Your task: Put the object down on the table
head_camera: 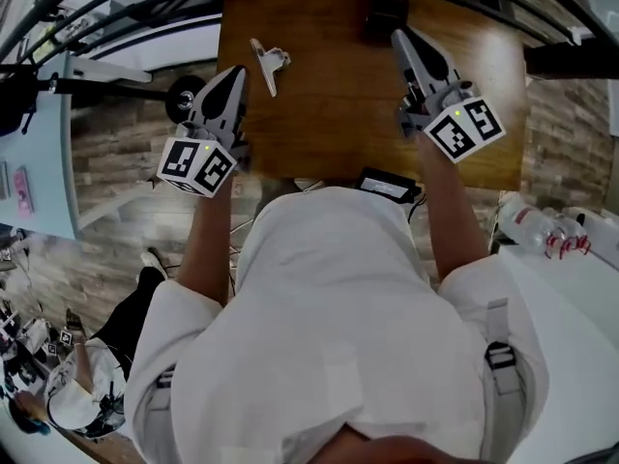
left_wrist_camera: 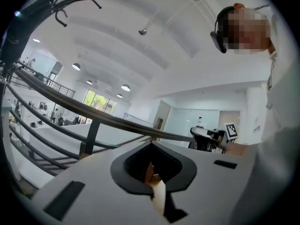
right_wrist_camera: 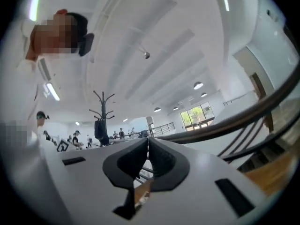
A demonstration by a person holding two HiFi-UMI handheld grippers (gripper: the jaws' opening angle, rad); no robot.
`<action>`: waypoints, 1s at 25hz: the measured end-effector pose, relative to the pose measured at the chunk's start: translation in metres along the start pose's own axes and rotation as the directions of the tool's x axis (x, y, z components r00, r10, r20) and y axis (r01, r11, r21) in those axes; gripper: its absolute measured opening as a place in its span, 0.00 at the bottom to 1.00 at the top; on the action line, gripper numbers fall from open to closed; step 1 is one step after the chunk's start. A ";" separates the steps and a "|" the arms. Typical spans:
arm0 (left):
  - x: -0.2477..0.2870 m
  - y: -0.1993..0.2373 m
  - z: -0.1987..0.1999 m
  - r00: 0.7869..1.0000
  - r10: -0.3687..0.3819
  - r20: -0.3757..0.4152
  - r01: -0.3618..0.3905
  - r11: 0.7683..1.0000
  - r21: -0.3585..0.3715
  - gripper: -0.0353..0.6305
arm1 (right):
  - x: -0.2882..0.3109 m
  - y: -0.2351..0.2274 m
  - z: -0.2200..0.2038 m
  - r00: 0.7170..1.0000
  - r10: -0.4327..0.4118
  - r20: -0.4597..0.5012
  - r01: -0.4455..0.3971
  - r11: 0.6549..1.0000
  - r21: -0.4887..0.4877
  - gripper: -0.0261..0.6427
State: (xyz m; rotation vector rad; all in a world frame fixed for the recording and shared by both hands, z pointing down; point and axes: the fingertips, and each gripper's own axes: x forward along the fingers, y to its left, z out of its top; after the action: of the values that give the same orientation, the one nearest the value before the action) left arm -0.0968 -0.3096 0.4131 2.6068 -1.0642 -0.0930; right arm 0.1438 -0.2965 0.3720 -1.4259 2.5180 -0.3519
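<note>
Nearest the camera is the person's white long-sleeved top (head_camera: 338,327), with both forearms reaching forward to the grippers. A flat black rectangular device (head_camera: 387,186) lies at the near edge of the brown wooden bench (head_camera: 329,124), between the two arms. On a white surface at the near right lie clear plastic bottles (head_camera: 537,228).

The left gripper (head_camera: 235,72) hangs over the left edge of the bench, its marker cube out past the near left corner. In the left gripper view its fingers (left_wrist_camera: 140,165) are clenched together at the tips with nothing between them; only a sliver of wood shows through the gap behind the tips. The right gripper (head_camera: 398,37) reaches further over the right half of the bench, and its fingers (right_wrist_camera: 161,161) are likewise clenched tip to tip and empty.

The silver metal clip (head_camera: 269,64) lies flat on the bench in the far left part, just right of the left gripper's tips and apart from them, well apart from the right gripper.

Beyond the far edge run dark railing bars (left_wrist_camera: 70,108).
</note>
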 end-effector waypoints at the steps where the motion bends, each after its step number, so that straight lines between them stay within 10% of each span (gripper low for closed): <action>1: 0.003 -0.016 0.004 1.000 0.000 0.016 0.000 1.000 -0.004 0.07 | -0.013 0.000 0.009 1.000 0.008 -0.015 -0.009 0.998 -0.066 0.08; 7: -0.003 -0.077 0.004 0.994 -0.072 0.084 0.073 0.997 -0.018 0.07 | -0.057 0.000 0.027 1.000 -0.006 -0.030 -0.002 0.963 -0.268 0.08; 20: -0.059 -0.113 -0.011 0.992 0.114 0.052 -0.121 0.976 0.183 0.07 | -0.132 0.049 0.001 0.997 -0.080 -0.006 0.074 0.946 -0.317 0.08; 25: -0.095 -0.144 -0.010 0.994 0.078 0.075 -0.092 0.972 0.216 0.07 | -0.166 0.084 -0.014 0.987 -0.157 -0.032 0.141 0.947 -0.290 0.08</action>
State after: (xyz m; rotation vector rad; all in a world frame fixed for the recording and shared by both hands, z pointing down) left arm -0.0669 -0.1441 0.3706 2.7648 -1.2742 -0.0436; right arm 0.1554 -0.1105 0.3714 -1.7418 2.5938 -0.0494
